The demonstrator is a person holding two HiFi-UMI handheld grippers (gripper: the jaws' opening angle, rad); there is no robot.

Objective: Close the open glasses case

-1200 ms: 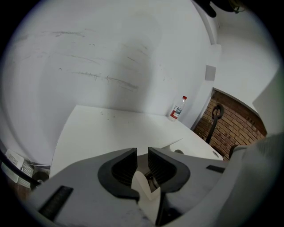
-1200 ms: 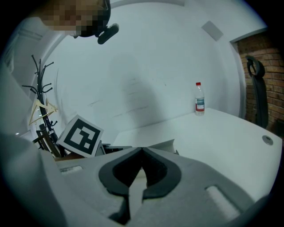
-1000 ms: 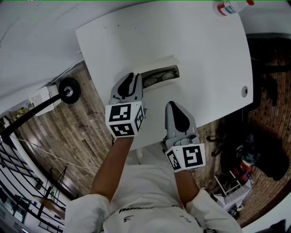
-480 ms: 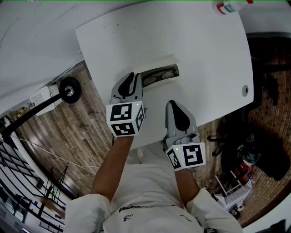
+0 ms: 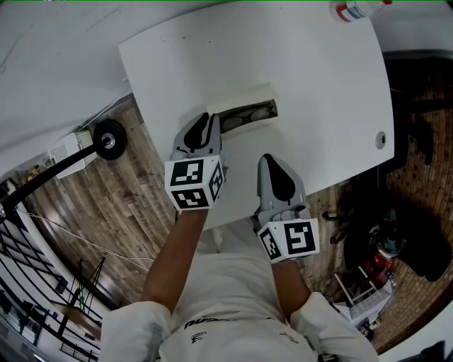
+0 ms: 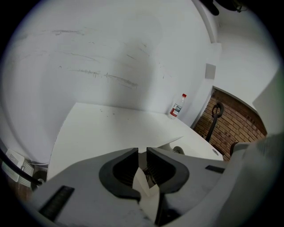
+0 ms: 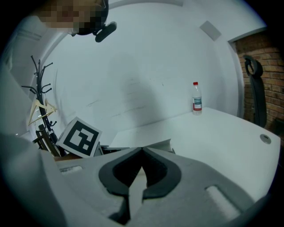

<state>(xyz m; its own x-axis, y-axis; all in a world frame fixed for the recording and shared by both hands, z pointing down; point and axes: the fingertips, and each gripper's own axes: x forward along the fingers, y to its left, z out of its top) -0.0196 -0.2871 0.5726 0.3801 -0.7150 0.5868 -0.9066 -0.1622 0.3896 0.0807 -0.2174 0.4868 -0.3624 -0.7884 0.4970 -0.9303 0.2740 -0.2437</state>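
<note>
An open glasses case (image 5: 246, 116) lies on the white table (image 5: 297, 78), its pale lid (image 5: 241, 96) raised on the far side and dark glasses inside. My left gripper (image 5: 206, 118) points at the case's left end, just short of it, jaws shut and holding nothing. My right gripper (image 5: 267, 160) hovers nearer the table's front edge, below the case's right end, jaws shut and empty. In the left gripper view the case (image 6: 178, 148) shows just beyond the gripper (image 6: 142, 153). In the right gripper view the lid (image 7: 153, 145) peeks over the gripper (image 7: 142, 150).
A clear bottle with a red cap (image 5: 357, 10) stands at the far right corner of the table, also visible as the bottle (image 6: 177, 106) and the bottle (image 7: 196, 101). A round cable hole (image 5: 381, 141) sits near the right edge. Wooden floor, a wheeled stand (image 5: 106, 139) and clutter surround the table.
</note>
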